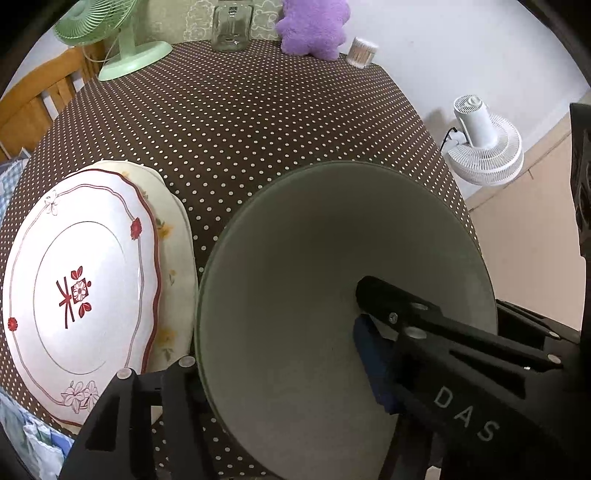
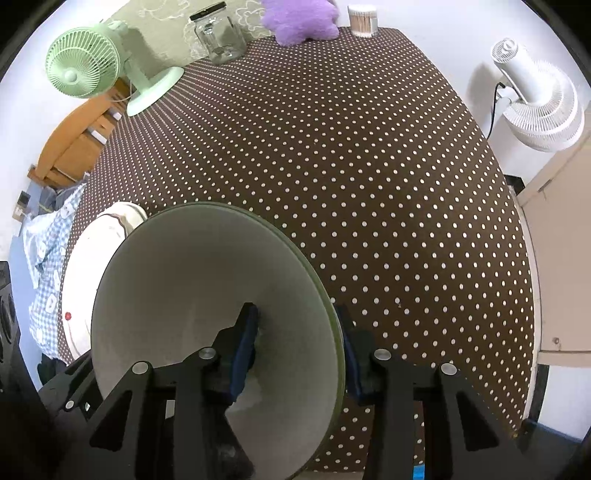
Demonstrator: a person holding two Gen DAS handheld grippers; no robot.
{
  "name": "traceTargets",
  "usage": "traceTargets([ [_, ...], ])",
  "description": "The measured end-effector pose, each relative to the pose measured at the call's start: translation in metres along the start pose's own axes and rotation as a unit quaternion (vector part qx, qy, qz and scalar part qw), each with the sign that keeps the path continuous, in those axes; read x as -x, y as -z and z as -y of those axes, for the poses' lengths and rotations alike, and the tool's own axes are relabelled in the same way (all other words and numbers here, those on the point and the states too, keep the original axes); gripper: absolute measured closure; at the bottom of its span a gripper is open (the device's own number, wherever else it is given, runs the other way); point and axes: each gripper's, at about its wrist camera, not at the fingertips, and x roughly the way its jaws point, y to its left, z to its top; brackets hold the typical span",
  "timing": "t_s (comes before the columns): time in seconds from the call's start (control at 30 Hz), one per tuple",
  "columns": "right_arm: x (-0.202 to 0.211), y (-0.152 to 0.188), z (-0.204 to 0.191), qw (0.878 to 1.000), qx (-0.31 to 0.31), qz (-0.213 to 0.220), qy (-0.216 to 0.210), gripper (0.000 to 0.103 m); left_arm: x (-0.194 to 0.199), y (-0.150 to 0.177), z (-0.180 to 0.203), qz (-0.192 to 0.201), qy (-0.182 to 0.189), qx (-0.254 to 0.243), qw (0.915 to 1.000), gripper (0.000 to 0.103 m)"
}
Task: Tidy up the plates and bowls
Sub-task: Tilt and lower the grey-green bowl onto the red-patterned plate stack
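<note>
A grey-green bowl [image 1: 332,258] fills the front of both views, tilted above the dotted tablecloth. In the left wrist view my left gripper [image 1: 280,343] straddles its near wall, one finger inside, one outside. In the right wrist view my right gripper [image 2: 295,325] is shut on the bowl's [image 2: 207,277] right rim, one blue pad [image 2: 247,332] inside and one outside. Two stacked plates lie at the left: a white plate with red trim [image 1: 77,291] on a cream floral plate [image 1: 173,266]. They show partly behind the bowl in the right wrist view [image 2: 85,266].
The brown dotted table [image 2: 369,166] carries a green fan [image 2: 92,62], a glass jar [image 2: 219,37], a purple plush toy [image 2: 299,18] and a tub of cotton swabs [image 2: 364,18] along its far edge. A white fan [image 2: 535,99] stands beyond the right edge. A wooden chair [image 1: 40,103] stands left.
</note>
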Motion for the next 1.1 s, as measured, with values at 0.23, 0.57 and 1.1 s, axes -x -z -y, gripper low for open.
traceTargets([
  [0.23,0.015,0.005,-0.001,1.000,-0.007,0.008,0.005,0.058,0.014,0.001,-0.002,0.000,0.004,-0.014,0.9999,0.041],
  [0.57,0.044,0.002,-0.016,1.000,-0.005,0.030,0.005,0.058,0.053,-0.003,-0.020,0.023,0.004,-0.021,0.9995,0.041],
  [1.1,0.064,-0.010,-0.083,0.998,0.004,0.061,0.008,0.058,0.085,-0.020,-0.058,0.055,0.000,-0.026,0.9981,0.041],
])
